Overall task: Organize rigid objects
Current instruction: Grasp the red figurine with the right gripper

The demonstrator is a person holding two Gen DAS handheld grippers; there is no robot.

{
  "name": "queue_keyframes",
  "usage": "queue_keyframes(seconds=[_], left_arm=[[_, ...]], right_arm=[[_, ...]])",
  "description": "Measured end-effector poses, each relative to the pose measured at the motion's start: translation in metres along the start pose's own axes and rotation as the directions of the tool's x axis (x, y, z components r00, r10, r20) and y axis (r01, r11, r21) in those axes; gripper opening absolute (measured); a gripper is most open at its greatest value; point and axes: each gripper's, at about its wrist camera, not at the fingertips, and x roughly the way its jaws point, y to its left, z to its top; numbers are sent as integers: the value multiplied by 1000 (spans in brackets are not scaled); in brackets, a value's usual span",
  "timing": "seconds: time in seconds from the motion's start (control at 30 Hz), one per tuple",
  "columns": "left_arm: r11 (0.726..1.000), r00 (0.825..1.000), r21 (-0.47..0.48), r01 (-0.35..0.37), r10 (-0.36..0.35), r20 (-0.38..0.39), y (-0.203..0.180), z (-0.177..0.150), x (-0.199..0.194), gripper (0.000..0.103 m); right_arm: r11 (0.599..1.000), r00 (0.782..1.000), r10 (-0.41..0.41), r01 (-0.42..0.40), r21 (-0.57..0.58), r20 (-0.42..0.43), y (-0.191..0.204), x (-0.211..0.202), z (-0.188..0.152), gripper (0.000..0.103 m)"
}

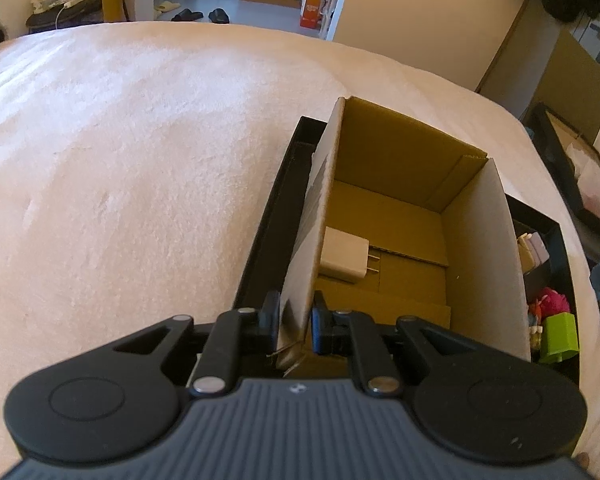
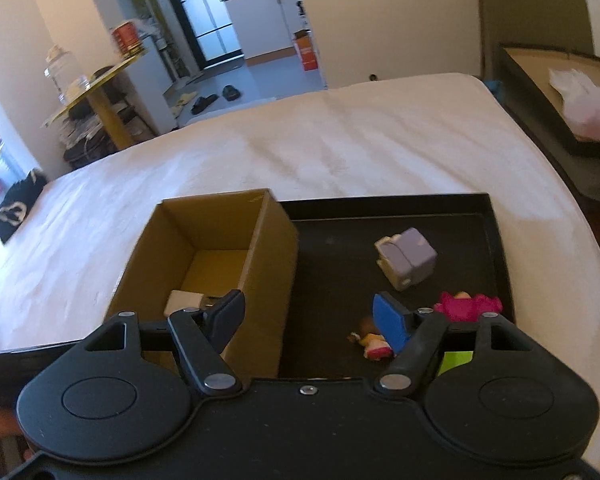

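An open cardboard box [image 1: 384, 208] stands in a black tray [image 1: 268, 216] on the bed. A white charger [image 1: 344, 256] lies on the box floor. My left gripper [image 1: 296, 316] is shut on the box's near left wall, one pad on each side. In the right wrist view my right gripper [image 2: 310, 322] hangs open above the box [image 2: 204, 264] and the tray [image 2: 380, 202], with nothing pressed between its pads. On the tray lie a grey-purple cube [image 2: 406, 258], a pink toy [image 2: 468, 306], a small doll [image 2: 374, 344] and a green block [image 2: 456, 362]. The charger [image 2: 184, 302] shows inside the box.
The pale bedcover [image 2: 340, 140] spreads beyond the tray. A dark cap [image 2: 16, 208] lies at the bed's left edge. Beside the bed on the right is another black tray with a plastic bag [image 2: 580, 108]. A cluttered shelf [image 2: 100, 92] stands at the back left.
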Motion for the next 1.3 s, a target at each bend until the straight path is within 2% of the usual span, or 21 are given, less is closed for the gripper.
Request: queue_keyframes(seconds=[0.23,0.37,0.47,0.73,0.87,1.07,1.13,1.3], left_arm=[[999,999,22,-34,34,-12,-6,2,-1,16],[995,996,50,-92,92,-5,-13,6,-2,38],[992,994,69,-104,105,-11,-17,7,-3,41],[986,989,78,-148,149,-15,-23,14,-2,45],[985,987,72,-159,160,-10,-25,19,-2,46],[985,988,84,-152,154,-11,-30,21,0,46],[986,989,82,-147,149,-13,-31,21,0,46],[984,987,88,-152,155,-28,-30,19,1,46]], right_arm=[[996,1000,-28,28,87,-3,-38,4,-9,59],[992,998,-50,52,116,-25,-56,13,-16,57],[990,997,-56,61,128,-49,-64,22,-21,57],[988,991,-72,86,126,-115,-71,53,-28,50],[986,985,-83,103,130,-151,-77,65,-32,38],[984,974,-120,142,107,-191,-80,78,-40,34],[986,972,-143,157,62,-185,-74,80,-41,33],[988,968,-140,149,30,-206,-65,79,-46,31]])
